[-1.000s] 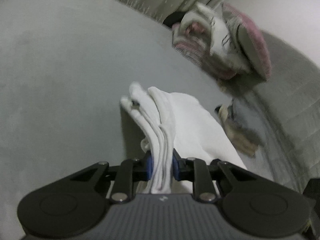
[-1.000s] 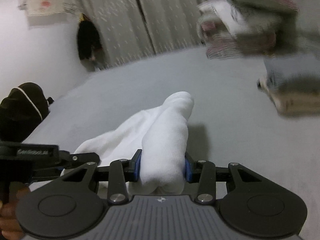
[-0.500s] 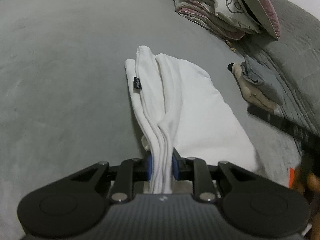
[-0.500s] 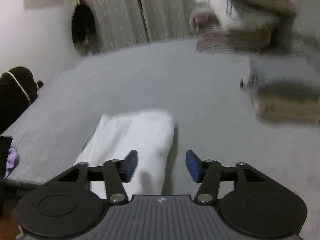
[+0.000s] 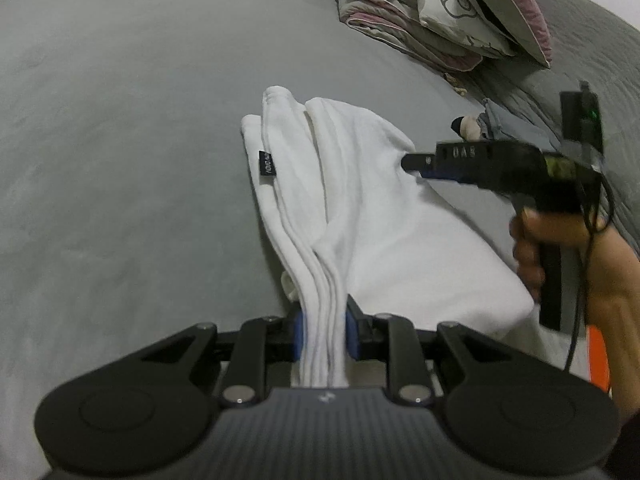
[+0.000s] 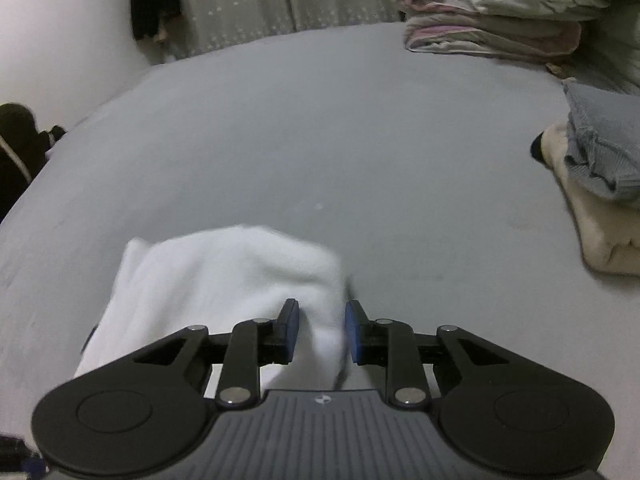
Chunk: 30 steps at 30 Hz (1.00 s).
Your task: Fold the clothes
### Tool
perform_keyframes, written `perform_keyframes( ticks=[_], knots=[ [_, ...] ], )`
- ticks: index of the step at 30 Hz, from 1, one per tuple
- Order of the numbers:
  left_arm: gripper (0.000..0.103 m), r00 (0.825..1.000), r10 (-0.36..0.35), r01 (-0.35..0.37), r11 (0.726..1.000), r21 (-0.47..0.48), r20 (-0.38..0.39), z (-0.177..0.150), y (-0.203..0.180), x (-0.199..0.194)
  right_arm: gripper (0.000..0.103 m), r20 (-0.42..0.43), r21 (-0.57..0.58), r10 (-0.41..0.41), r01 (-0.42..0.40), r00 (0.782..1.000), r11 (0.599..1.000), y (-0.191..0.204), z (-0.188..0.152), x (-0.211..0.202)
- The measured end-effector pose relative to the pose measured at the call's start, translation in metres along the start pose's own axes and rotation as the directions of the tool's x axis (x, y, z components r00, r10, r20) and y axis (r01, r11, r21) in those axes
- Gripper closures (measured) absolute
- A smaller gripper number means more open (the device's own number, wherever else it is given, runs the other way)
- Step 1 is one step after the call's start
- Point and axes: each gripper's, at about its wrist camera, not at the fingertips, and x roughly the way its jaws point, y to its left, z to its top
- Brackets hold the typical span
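On the bed [image 5: 120, 160], white garment [image 5: 360, 208] lies mid-frame; left tongs [image 5: 325, 334] pinch its bunched edge at 6 o'clock. Right tongs [image 6: 322, 334] closing over a corner, not yet pressing; may catch one layer and undo the fold.

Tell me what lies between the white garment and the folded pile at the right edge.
Bare grey bedsheet, in the right wrist view: nothing lies between the white garment and the folded pile.
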Motion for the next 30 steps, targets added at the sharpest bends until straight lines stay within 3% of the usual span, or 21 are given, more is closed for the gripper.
perform_keyframes(
  ticks=[3, 6, 12, 16, 18, 20, 23, 27, 30],
  knots=[
    [0.083, 1.000, -0.005, 0.005, 1.000, 0.010, -0.003, 0.000, 0.000, 0.001, 0.077, 0.025, -0.030, 0.037, -0.036, 0.999, 0.999, 0.001, 0.006, 0.010],
    [0.082, 1.000, -0.007, 0.008, 1.000, 0.027, -0.004, 0.000, -0.001, 0.002, 0.069, 0.011, -0.139, -0.034, 0.035, 0.999, 0.990, 0.016, 0.000, 0.029],
    [0.082, 1.000, -0.016, 0.016, 1.000, 0.002, -0.021, 0.003, 0.001, 0.003, 0.068, 0.105, -0.232, -0.046, 0.069, 0.993, 0.970, 0.055, 0.007, -0.001],
    [0.081, 1.000, -0.018, 0.018, 1.000, -0.008, -0.020, 0.002, 0.003, 0.002, 0.069, 0.059, -0.439, 0.091, -0.056, 0.994, 0.897, 0.115, -0.007, -0.004],
    [0.080, 1.000, -0.021, 0.021, 1.000, -0.012, -0.020, 0.001, 0.003, 0.002, 0.063, -0.017, -0.482, 0.108, -0.103, 0.994, 0.870, 0.131, -0.020, 0.009],
    [0.079, 1.000, -0.019, 0.019, 1.000, -0.011, -0.017, 0.001, 0.003, 0.002, 0.059, -0.007, -0.508, 0.074, -0.067, 0.997, 0.858, 0.137, -0.037, 0.021],
    [0.078, 1.000, -0.014, 0.014, 1.000, -0.012, -0.017, 0.000, 0.003, 0.001, 0.060, 0.009, -0.491, 0.097, -0.080, 0.995, 0.868, 0.136, -0.036, 0.013],
    [0.076, 1.000, -0.014, 0.014, 1.000, -0.021, -0.024, 0.000, 0.004, 0.000, 0.060, 0.017, -0.356, 0.189, -0.171, 0.982, 0.919, 0.111, -0.025, 0.000],
    [0.076, 0.999, -0.018, 0.018, 0.999, -0.026, -0.027, 0.001, 0.007, -0.001, 0.060, 0.006, -0.316, 0.206, -0.194, 0.978, 0.929, 0.110, -0.025, -0.013]
  ],
)
